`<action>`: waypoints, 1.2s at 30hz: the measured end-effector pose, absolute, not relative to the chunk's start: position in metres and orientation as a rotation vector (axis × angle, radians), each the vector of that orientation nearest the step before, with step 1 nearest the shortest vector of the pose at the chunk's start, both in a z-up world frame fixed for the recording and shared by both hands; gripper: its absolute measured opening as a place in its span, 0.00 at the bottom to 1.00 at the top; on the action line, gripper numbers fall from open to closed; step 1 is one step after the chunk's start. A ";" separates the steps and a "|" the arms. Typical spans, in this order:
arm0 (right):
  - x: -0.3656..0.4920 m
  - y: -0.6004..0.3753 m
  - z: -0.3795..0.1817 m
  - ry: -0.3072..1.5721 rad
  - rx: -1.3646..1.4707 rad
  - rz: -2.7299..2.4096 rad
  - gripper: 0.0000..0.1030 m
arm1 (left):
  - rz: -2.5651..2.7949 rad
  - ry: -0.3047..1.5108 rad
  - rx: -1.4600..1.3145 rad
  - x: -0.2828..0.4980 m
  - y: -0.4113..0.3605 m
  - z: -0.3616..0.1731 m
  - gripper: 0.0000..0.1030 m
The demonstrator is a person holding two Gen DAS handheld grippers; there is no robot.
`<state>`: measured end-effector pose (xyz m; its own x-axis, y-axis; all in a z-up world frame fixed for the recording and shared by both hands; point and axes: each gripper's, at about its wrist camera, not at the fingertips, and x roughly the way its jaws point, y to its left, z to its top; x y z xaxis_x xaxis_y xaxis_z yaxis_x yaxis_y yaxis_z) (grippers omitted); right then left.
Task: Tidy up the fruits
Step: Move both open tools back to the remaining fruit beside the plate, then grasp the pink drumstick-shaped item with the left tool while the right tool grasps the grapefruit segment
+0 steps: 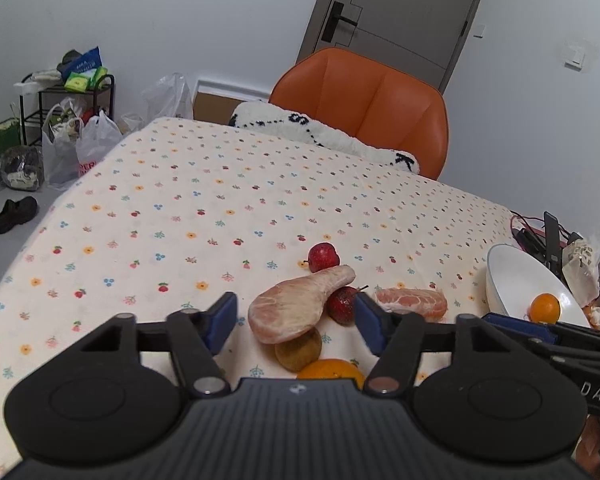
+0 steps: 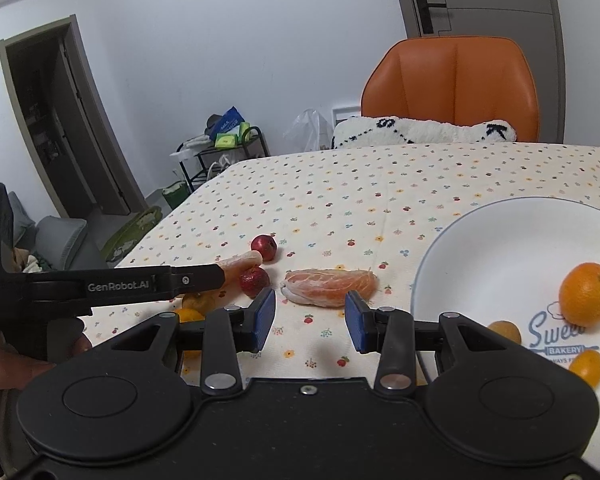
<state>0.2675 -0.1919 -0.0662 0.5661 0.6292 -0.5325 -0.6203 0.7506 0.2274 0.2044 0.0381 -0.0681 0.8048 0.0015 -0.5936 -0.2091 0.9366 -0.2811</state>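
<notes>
My left gripper (image 1: 294, 299) is open over a pile of fruit. A pale peeled citrus wedge (image 1: 296, 308) shows between its fingers, resting on a brown fruit (image 1: 298, 351) and an orange (image 1: 332, 369). One small red fruit (image 1: 342, 305) is by the right finger and another (image 1: 323, 257) lies farther back. My right gripper (image 2: 310, 295) is open just short of a second peeled wedge (image 2: 330, 286). To its right, the white plate (image 2: 460, 240) holds an orange (image 2: 586, 294) and two small orange fruits (image 2: 505, 332). The left gripper's body (image 2: 140, 284) crosses the right wrist view.
A floral tablecloth (image 1: 220, 200) covers the table. An orange chair (image 1: 364, 104) with a white cushion (image 1: 324, 132) stands at the far edge. Cables and packets (image 1: 572, 256) crowd the table's right side behind the plate (image 1: 516, 272). Bags and a rack (image 1: 68, 120) are on the floor at left.
</notes>
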 end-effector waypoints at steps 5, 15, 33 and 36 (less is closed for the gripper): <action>0.269 -0.185 -0.067 0.630 -0.004 0.716 0.50 | 0.110 0.639 -0.356 0.208 0.041 -0.070 0.39; 0.274 -0.168 -0.071 0.641 -0.049 0.690 0.51 | 0.124 0.619 -0.363 0.202 0.047 -0.063 0.38; 0.291 -0.139 -0.080 0.650 -0.131 0.636 0.71 | 0.154 0.568 -0.362 0.180 0.060 -0.045 0.38; 0.292 -0.134 -0.083 0.641 -0.157 0.635 0.71 | 0.164 0.564 -0.365 0.177 0.062 -0.045 0.38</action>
<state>0.2925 -0.1340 -0.0826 0.6205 0.5028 -0.6018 -0.5964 0.8008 0.0541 0.1774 0.0624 -0.0454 0.8345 0.0519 -0.5486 -0.2498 0.9230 -0.2926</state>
